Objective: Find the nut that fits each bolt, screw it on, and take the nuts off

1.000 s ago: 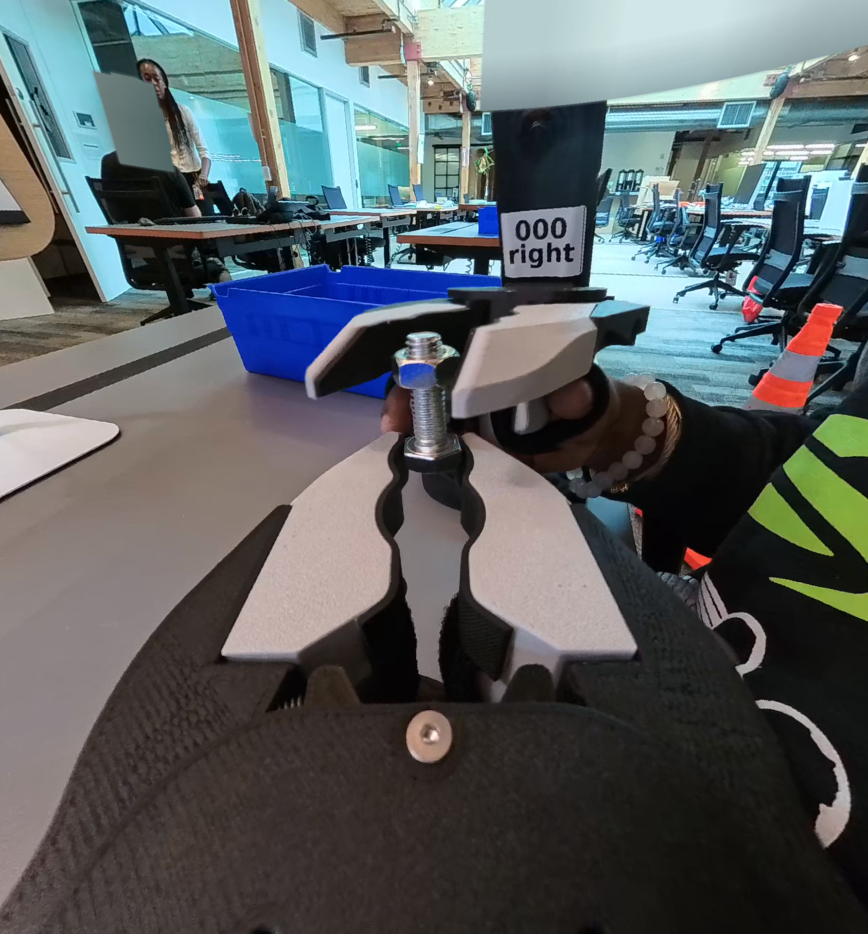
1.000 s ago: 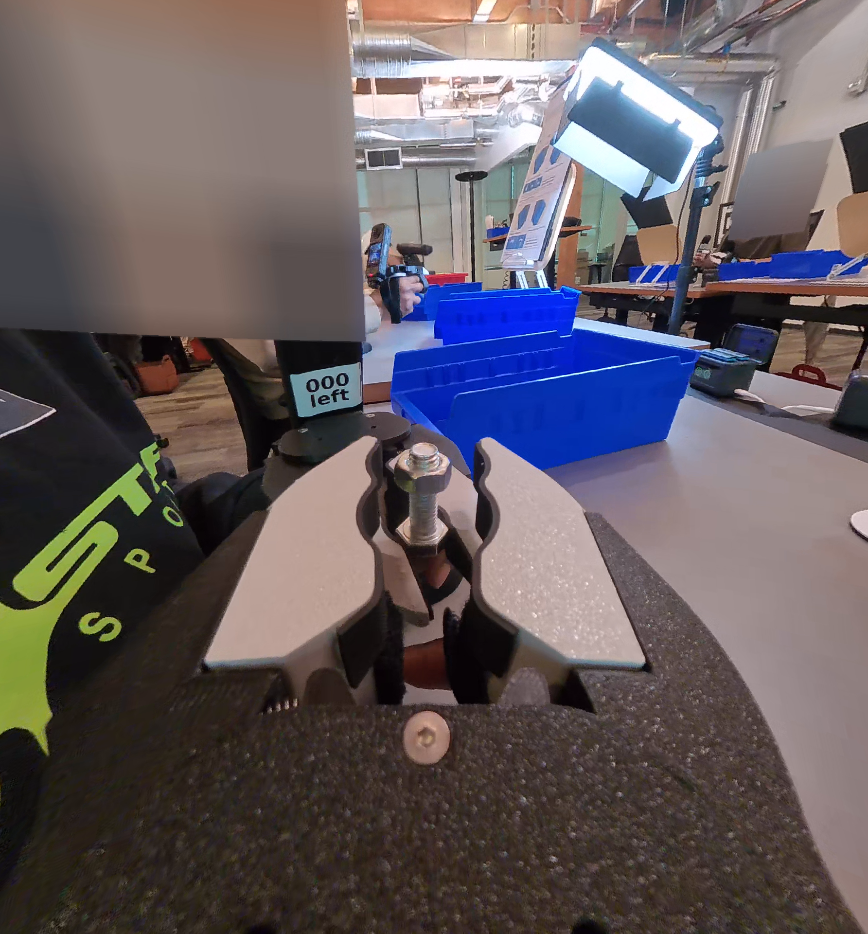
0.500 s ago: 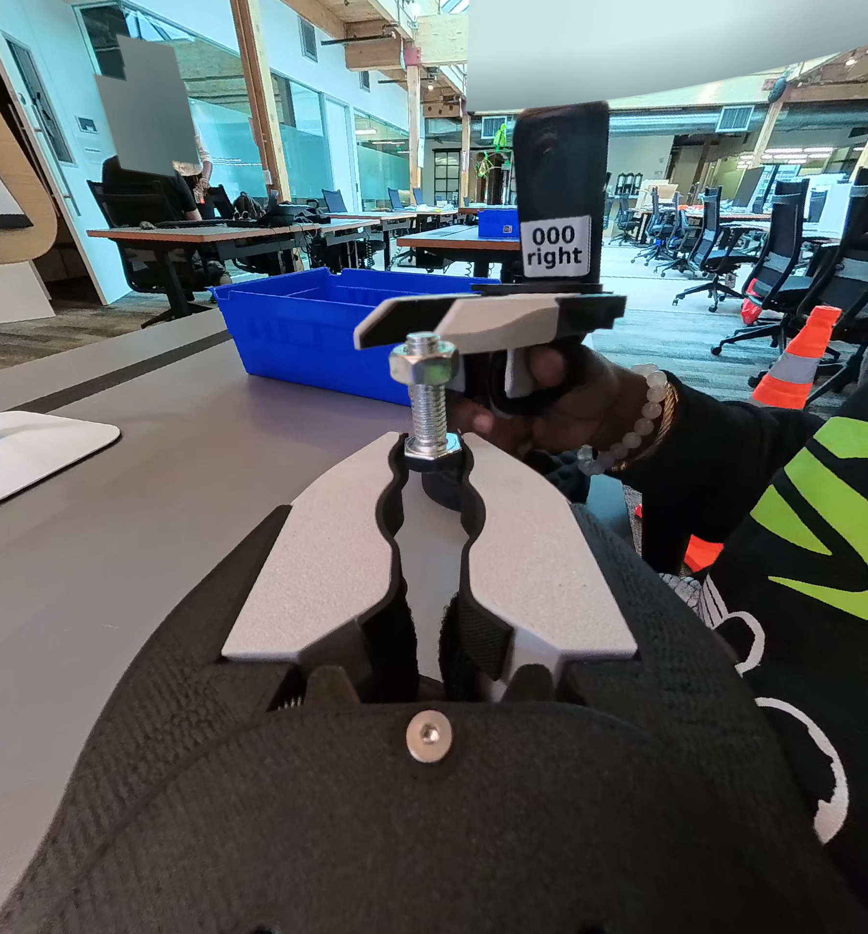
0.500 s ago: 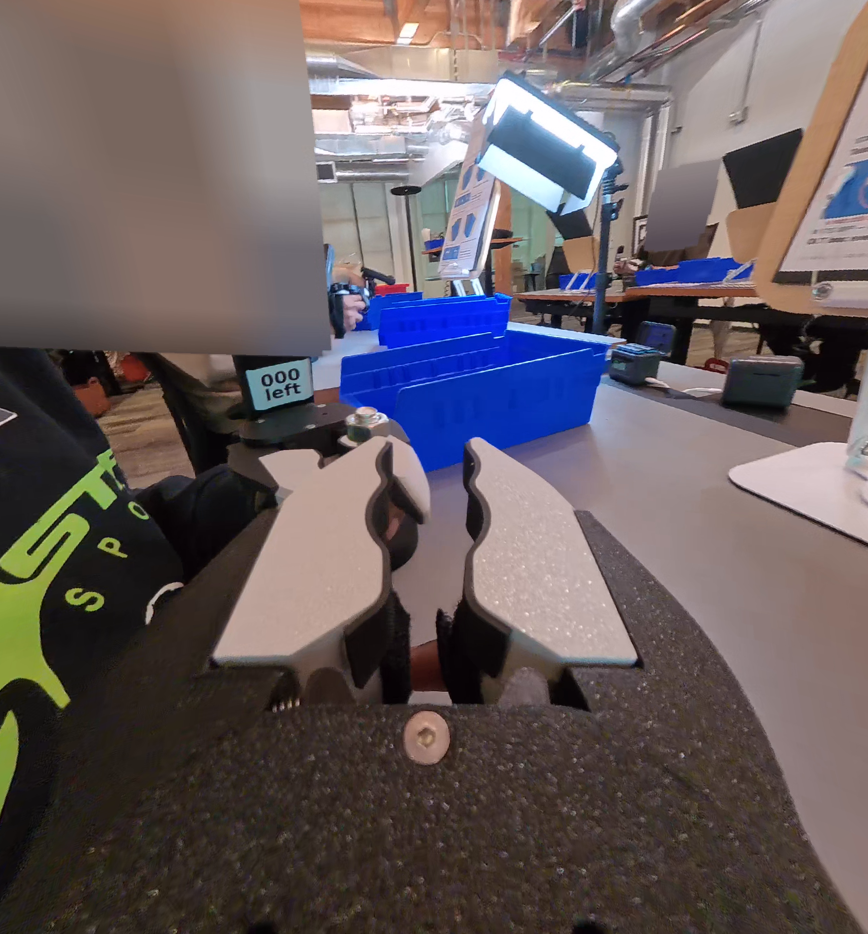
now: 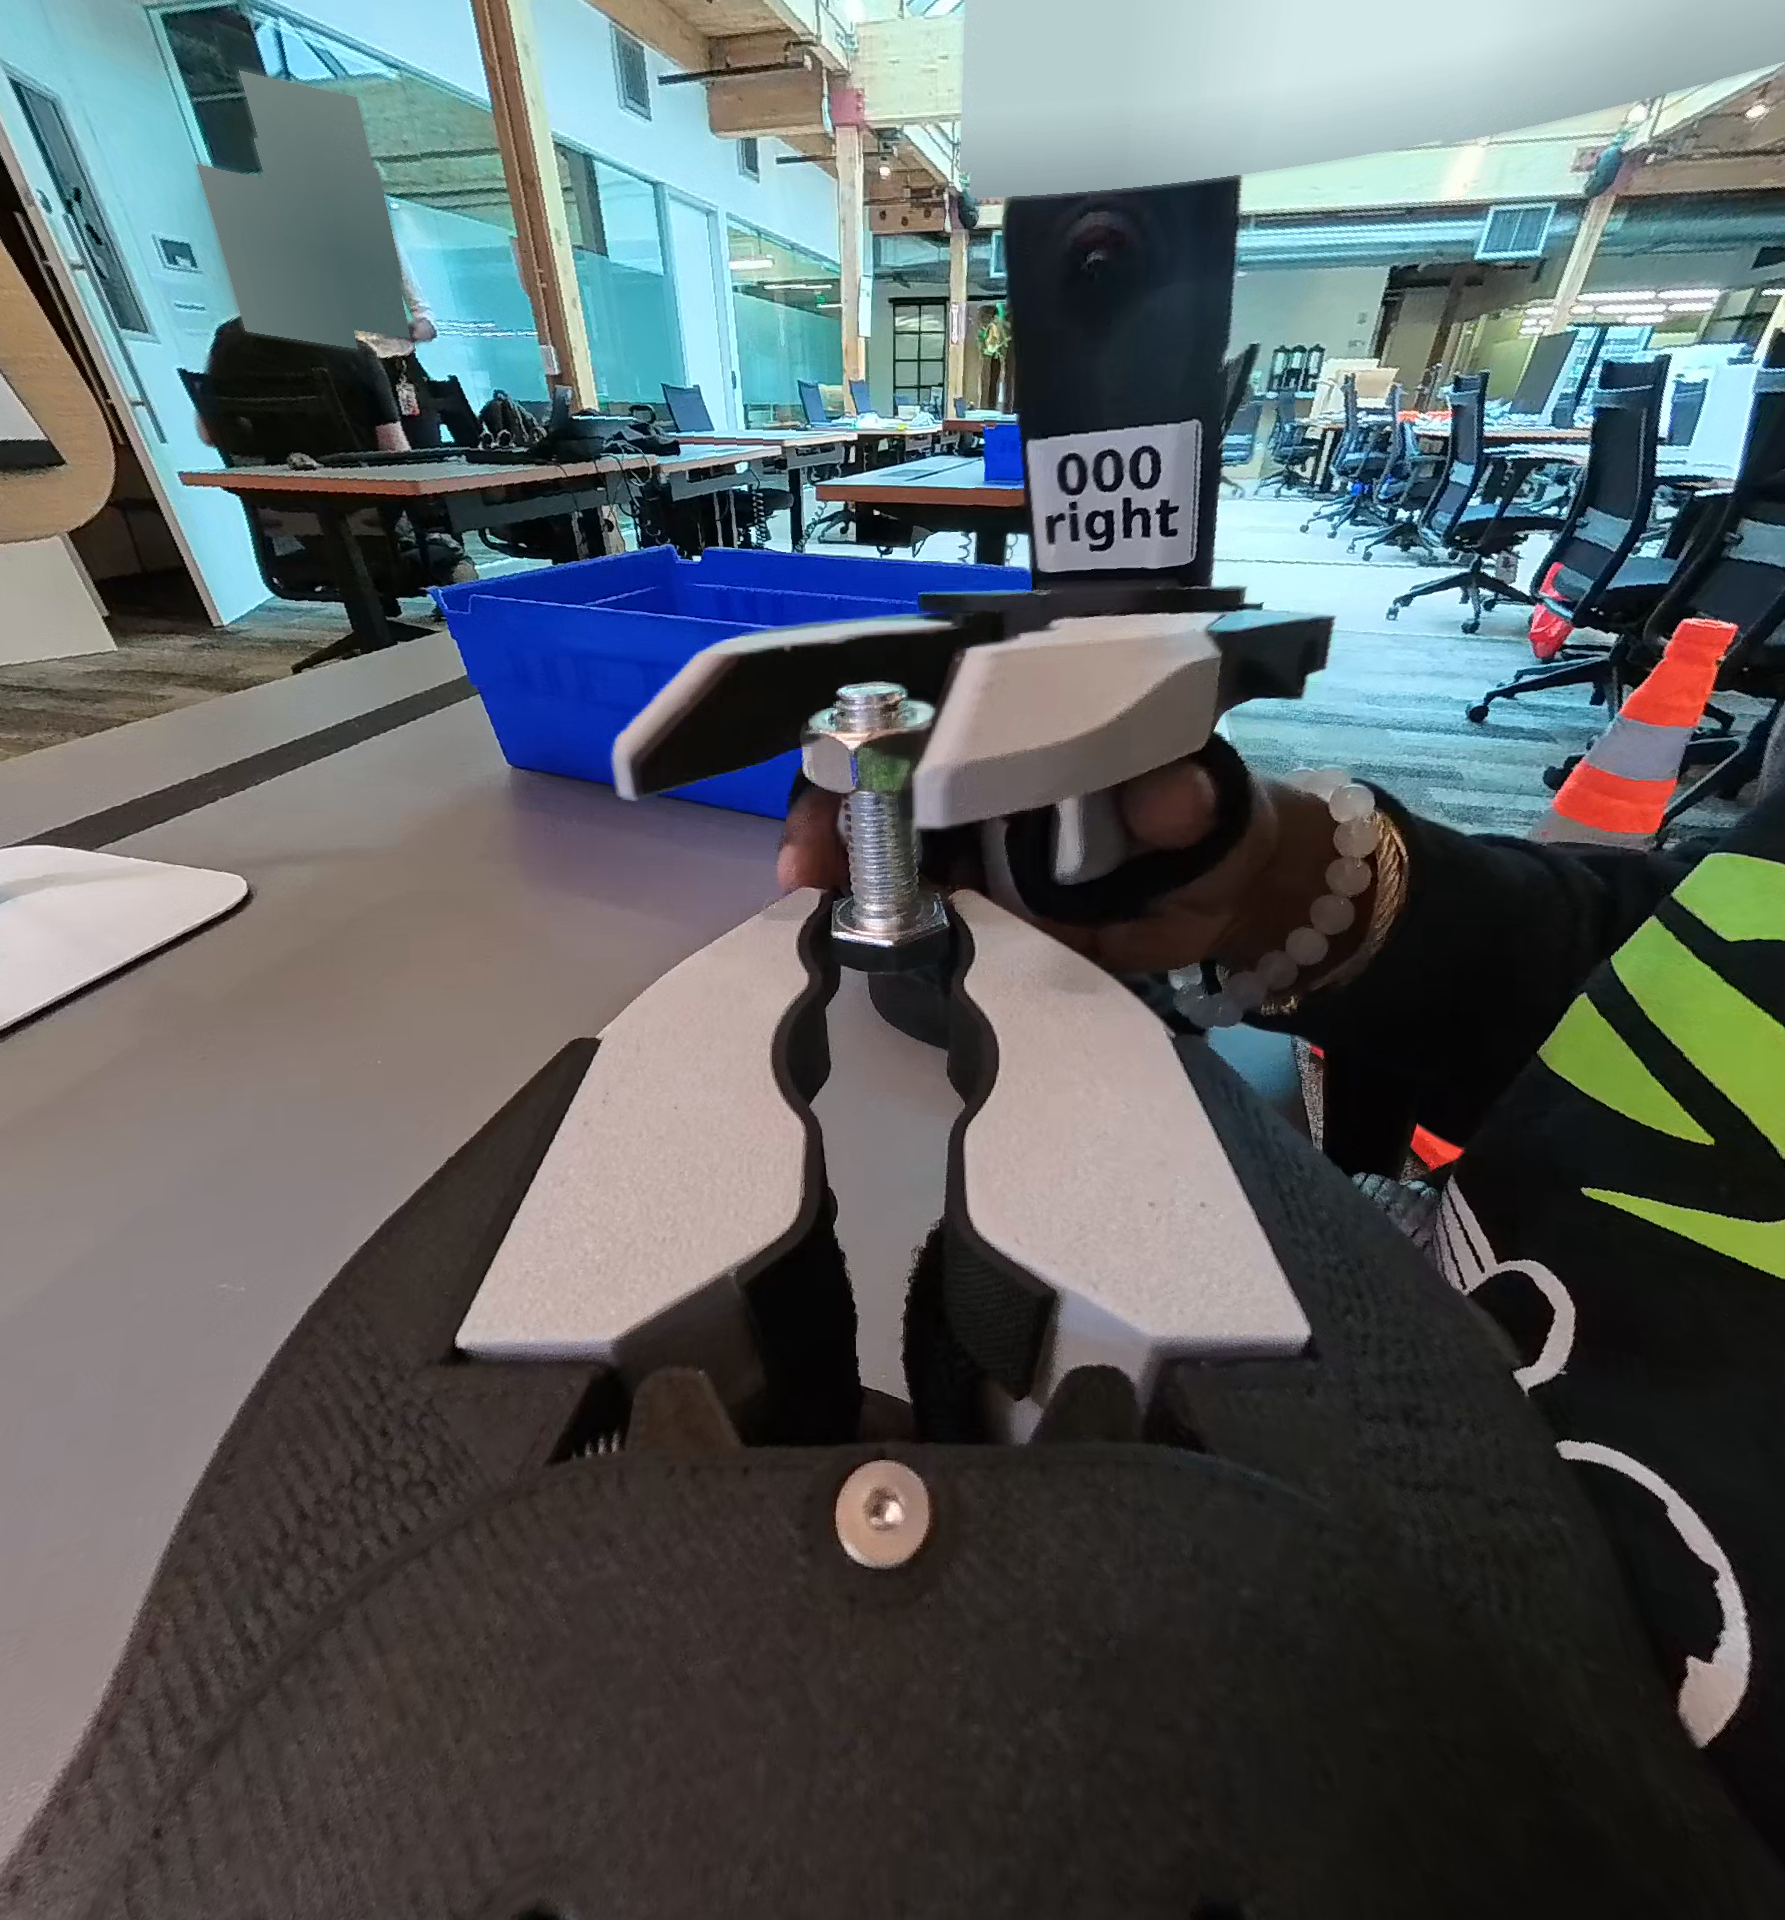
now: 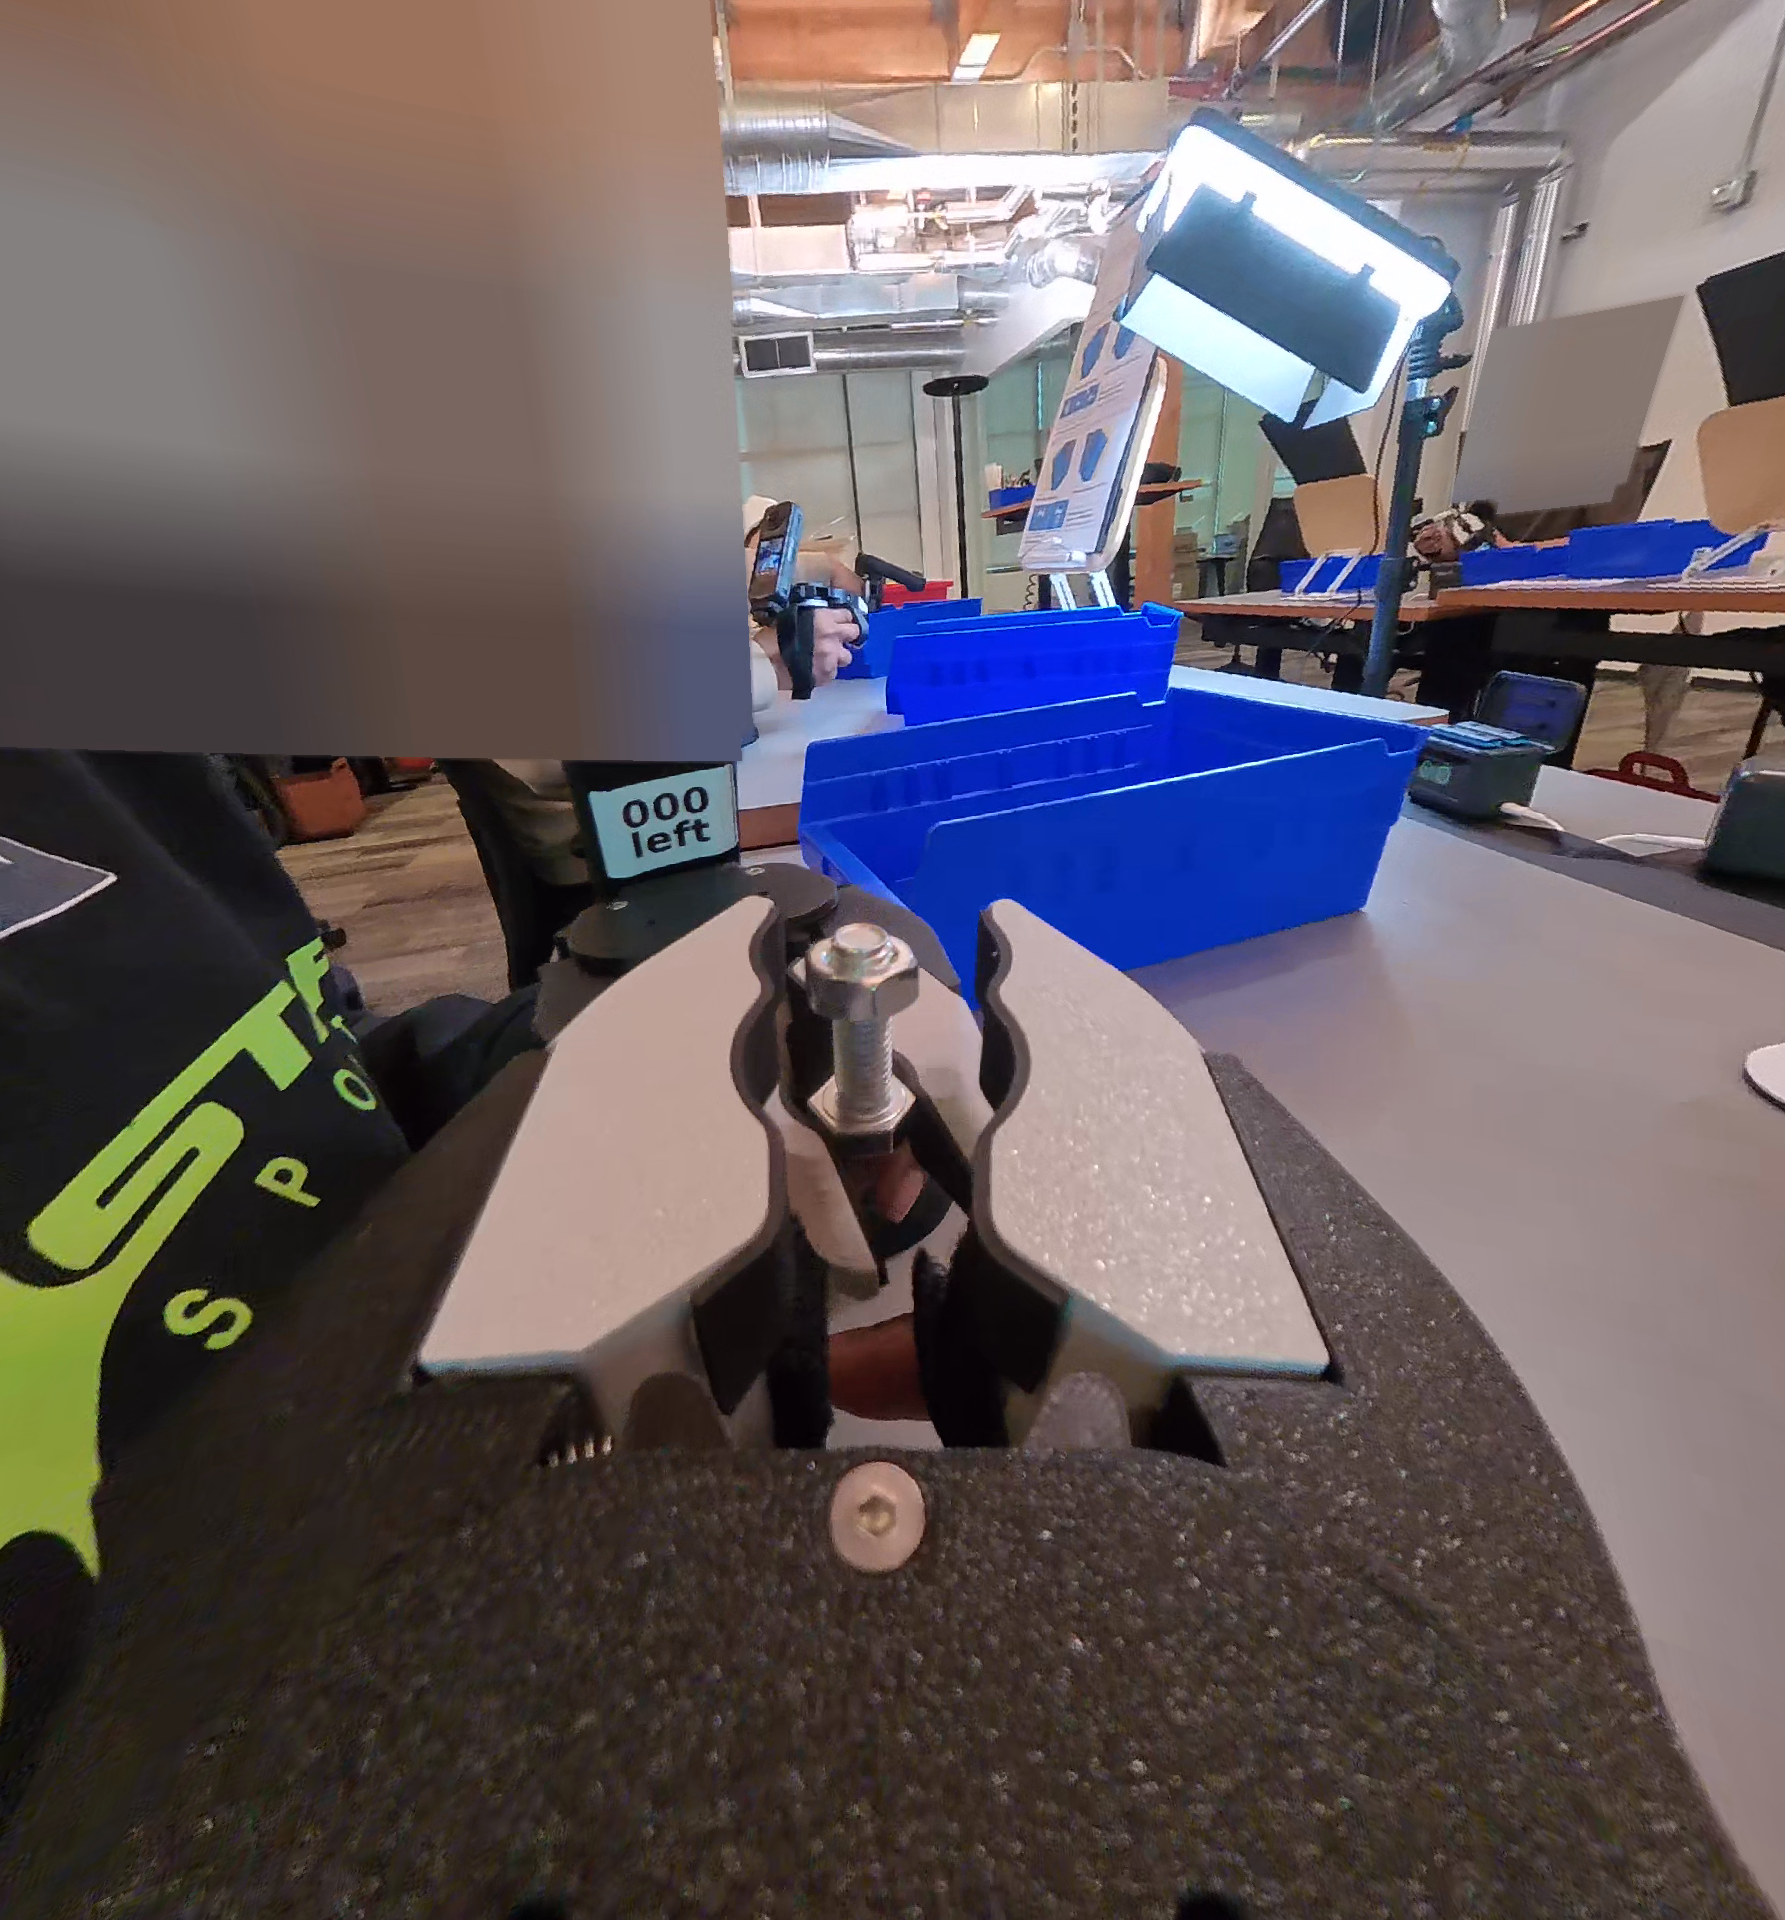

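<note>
A silver bolt stands upright, thread up, above the grey table. My left gripper is shut on its hex head. A silver nut sits near the top of the thread. My right gripper reaches in level from the far side, one finger on each side of the nut. In the right wrist view my right gripper is open. The nut stands in the gap with room on both sides, the bolt below it.
A blue bin stands on the table behind the bolt; it also shows in the right wrist view. A white stand base lies at the left. Small dark devices sit by the table's far edge. An orange cone is on the floor. There is about 6 cm between the tips of the two grippers.
Half a second ago my right gripper had swung off to one side of the nut. It has come back and opened wider around the nut. My left gripper has kept still.
</note>
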A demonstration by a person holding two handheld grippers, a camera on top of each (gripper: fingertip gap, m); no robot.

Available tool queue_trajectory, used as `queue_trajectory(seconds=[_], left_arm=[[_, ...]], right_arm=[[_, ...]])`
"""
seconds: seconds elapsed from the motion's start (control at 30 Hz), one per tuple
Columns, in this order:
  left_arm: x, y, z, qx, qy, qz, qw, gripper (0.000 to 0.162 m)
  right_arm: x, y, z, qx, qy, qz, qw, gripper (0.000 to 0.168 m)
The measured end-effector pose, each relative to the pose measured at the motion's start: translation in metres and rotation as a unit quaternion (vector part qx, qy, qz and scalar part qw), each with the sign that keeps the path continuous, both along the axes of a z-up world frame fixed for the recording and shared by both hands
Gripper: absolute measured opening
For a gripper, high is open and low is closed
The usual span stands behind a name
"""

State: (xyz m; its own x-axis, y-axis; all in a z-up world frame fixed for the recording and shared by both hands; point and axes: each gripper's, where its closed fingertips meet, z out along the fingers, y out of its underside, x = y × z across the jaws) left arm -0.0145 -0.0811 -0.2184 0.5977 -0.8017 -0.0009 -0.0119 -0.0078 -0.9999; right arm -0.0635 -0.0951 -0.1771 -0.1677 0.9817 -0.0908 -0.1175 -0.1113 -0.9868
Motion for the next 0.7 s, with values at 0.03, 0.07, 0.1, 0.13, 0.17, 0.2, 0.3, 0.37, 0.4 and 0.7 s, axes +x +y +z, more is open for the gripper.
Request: queue_trajectory(seconds=[0.03,0.07,0.1,0.13,0.17,0.2,0.3,0.37,0.4,0.7], left_arm=[[0.0,0.0,0.0,0.0,0.0,0.0,1.0,0.018],[0.0,0.0,0.0,0.0,0.0,0.0,1.0,0.018],[0.0,0.0,0.0,0.0,-0.001,0.0,1.0,0.018],[0.0,0.0,0.0,0.001,-0.002,-0.001,1.0,0.018],[0.0,0.0,0.0,0.0,-0.002,-0.001,1.0,0.018],[0.0,0.0,0.0,0.0,-0.002,0.0,1.0,0.018],[-0.001,0.0,0.001,0.0,-0.004,0.0,1.0,0.018],[-0.001,0.0,0.001,-0.001,-0.004,0.0,1.0,0.018],[-0.001,0.0,0.001,-0.001,-0.005,0.001,1.0,0.018],[0.0,0.0,0.0,-0.001,-0.003,0.0,1.0,0.018]], right_arm=[[-0.001,0.0,0.0,-0.001,0.001,-0.001,1.0,0.035],[-0.002,0.001,-0.001,-0.002,0.001,-0.002,1.0,0.035],[-0.001,0.001,-0.001,-0.004,0.001,-0.002,1.0,0.034],[0.0,0.002,-0.001,-0.004,0.001,-0.004,1.0,0.034],[0.002,0.003,-0.001,-0.003,0.002,-0.007,1.0,0.034],[0.004,0.004,-0.001,-0.001,0.002,-0.008,1.0,0.034],[0.012,0.007,0.0,0.004,0.002,-0.017,1.0,0.035],[0.018,0.01,-0.001,0.006,0.003,-0.022,1.0,0.035],[0.02,0.011,-0.001,0.007,0.003,-0.026,1.0,0.036],[0.039,0.028,0.002,-0.002,0.015,-0.066,0.998,0.027]])
